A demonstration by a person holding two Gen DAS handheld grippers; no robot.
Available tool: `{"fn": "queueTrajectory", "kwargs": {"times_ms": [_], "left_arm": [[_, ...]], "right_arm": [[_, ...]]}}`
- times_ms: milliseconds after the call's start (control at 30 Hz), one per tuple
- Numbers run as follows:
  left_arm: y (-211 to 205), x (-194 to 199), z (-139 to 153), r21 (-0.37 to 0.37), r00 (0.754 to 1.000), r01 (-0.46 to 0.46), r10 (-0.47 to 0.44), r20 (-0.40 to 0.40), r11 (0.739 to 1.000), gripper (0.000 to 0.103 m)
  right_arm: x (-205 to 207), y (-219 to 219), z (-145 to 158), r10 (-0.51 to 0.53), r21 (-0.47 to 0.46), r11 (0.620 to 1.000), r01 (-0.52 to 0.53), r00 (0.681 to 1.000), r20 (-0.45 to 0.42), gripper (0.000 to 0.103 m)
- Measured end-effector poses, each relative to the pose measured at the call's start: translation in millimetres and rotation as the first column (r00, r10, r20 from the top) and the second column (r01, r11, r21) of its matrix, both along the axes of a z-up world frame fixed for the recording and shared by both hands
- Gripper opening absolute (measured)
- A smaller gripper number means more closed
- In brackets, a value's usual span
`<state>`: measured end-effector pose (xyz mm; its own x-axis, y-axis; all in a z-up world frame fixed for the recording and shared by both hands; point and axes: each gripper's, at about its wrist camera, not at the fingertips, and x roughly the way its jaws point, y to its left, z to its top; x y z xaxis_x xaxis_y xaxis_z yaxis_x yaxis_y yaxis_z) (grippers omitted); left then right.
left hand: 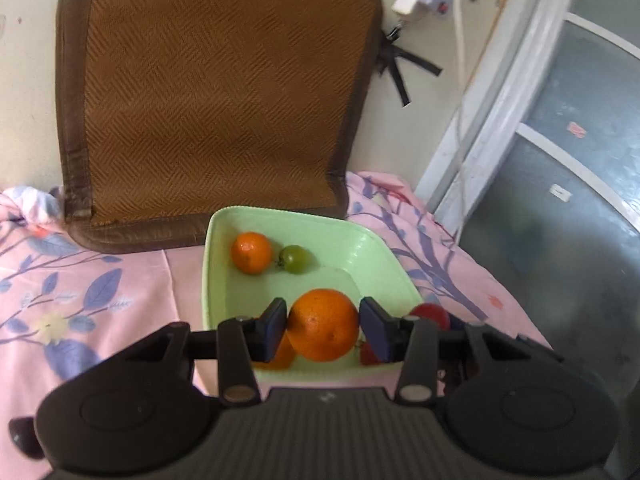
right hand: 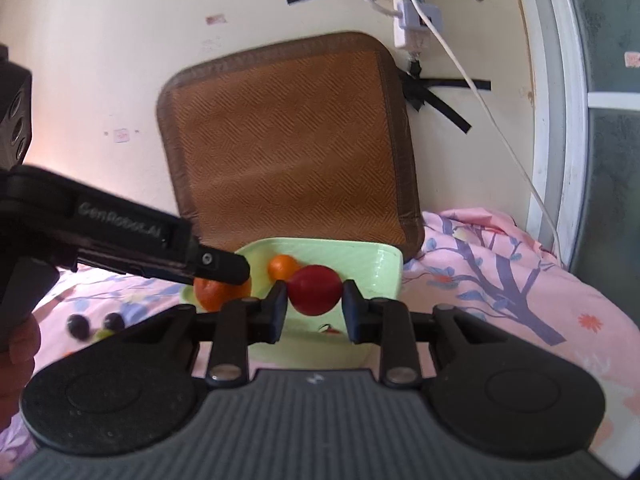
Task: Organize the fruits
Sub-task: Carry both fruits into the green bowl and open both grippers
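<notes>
i hold orange (left hand: 323,325) pinched in left gripper (left hand: 323,330), red fruit (right hand: 315,289) pinched in right gripper (right hand: 313,307), both above green tray (left hand: 372,248). small orange (left hand: 251,252) and green tomato (left hand: 296,258) sit in tray. dark berries (right hand: 96,325) lie loose on pink floral bedsheet (left hand: 92,292), judged still unsorted. woven brown cushion (left hand: 224,92) leans on cream wall; window frame at right.
</notes>
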<state>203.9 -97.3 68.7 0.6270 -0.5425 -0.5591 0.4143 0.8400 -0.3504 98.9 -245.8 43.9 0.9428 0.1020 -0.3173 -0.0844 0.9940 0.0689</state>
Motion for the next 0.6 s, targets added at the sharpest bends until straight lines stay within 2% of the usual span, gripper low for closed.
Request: {"fn": "queueTrajectory", "kwargs": {"times_ms": [100,233,333,433,533,600], "left_arm": [[-7,16,-12,0.021,1.000,-0.010,0.011,-0.029,1.000,0.043],[-15,17,-16,0.069,0.999,-0.037,0.038,-0.005,0.997,0.059],[-7,9,-9,0.061,0.999,-0.047,0.046,0.012,0.997,0.059],[26,-17,6,0.006,0.997,-0.062,0.062,0.053,0.998,0.059],[83,-56,12,-0.042,0.986,-0.135,0.138,0.089,0.990,0.059],[117,-80,6,-0.026,0.975,-0.202,0.204,0.090,0.979,0.059]], "right_arm": [[16,-4,-9,-0.027,0.026,0.999,0.028,0.999,-0.030,0.032],[22,-5,-15,-0.047,0.019,0.999,0.048,0.998,-0.045,0.033],[21,-5,-15,-0.057,0.012,0.998,0.057,0.998,-0.026,0.034],[18,-9,-14,-0.059,0.033,0.998,0.059,0.998,-0.010,0.034],[3,-12,-8,-0.067,0.069,0.996,0.065,0.997,0.039,0.034],[-9,-12,-2,-0.044,0.109,0.993,0.038,0.998,0.051,0.034]]}}
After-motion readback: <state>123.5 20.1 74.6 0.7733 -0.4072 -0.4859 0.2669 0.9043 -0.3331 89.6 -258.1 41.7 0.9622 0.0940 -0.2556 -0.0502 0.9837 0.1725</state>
